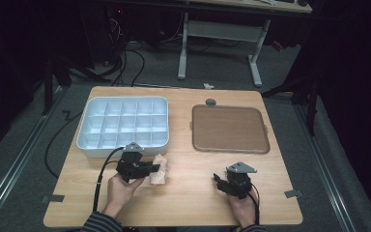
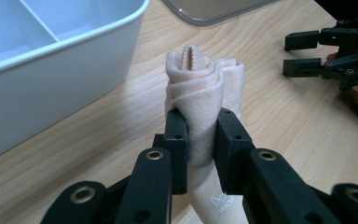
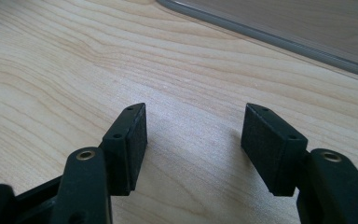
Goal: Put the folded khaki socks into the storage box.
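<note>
Where left claw (image 2: 200, 140) pinches sock (image 2: 205, 88) — logo visible.

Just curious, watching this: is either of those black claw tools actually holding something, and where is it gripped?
Yes. The left hand-held gripper is clamped on a rolled peach cloth, pinching it around its middle. The right hand-held gripper is open, holding nothing.

The sock's (image 2: 204, 98) lower end is hidden between the jaws; its printed mark is too small to read. The bin (image 2: 51, 70) runs off the left gripper view's left edge.
</note>
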`<action>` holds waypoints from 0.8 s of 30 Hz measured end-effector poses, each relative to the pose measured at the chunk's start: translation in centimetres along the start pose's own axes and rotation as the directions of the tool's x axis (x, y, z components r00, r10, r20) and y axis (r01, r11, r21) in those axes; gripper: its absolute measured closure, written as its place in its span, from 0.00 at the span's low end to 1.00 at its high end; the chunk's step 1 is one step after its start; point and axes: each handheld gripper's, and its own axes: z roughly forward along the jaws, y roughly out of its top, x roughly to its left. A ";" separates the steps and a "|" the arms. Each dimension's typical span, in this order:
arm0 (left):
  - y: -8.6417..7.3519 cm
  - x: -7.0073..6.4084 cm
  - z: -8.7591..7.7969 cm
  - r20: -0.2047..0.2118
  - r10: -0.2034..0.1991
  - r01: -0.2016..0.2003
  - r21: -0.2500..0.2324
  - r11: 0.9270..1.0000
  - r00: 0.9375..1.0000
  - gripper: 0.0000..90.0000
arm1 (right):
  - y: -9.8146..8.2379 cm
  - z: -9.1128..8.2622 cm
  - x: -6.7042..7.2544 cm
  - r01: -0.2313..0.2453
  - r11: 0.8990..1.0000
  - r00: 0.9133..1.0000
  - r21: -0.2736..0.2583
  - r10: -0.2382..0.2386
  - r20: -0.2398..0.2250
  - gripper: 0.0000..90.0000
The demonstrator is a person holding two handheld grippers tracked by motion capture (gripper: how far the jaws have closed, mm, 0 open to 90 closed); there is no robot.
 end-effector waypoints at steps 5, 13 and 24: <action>0.1 0.2 -0.4 -0.002 -0.005 0.005 -0.010 1.000 1.000 0.86 | 0.0 0.0 0.0 0.001 1.000 1.000 0.000 -0.001 -0.001 0.45; 0.0 0.5 -0.9 -0.009 -0.016 0.015 -0.018 1.000 1.000 0.86 | 0.0 0.0 0.0 0.000 1.000 1.000 0.000 0.000 0.000 0.45; 0.0 0.9 -1.3 -0.003 -0.018 0.018 -0.006 1.000 1.000 0.86 | 0.0 0.0 0.0 0.000 1.000 1.000 0.000 0.000 -0.001 0.45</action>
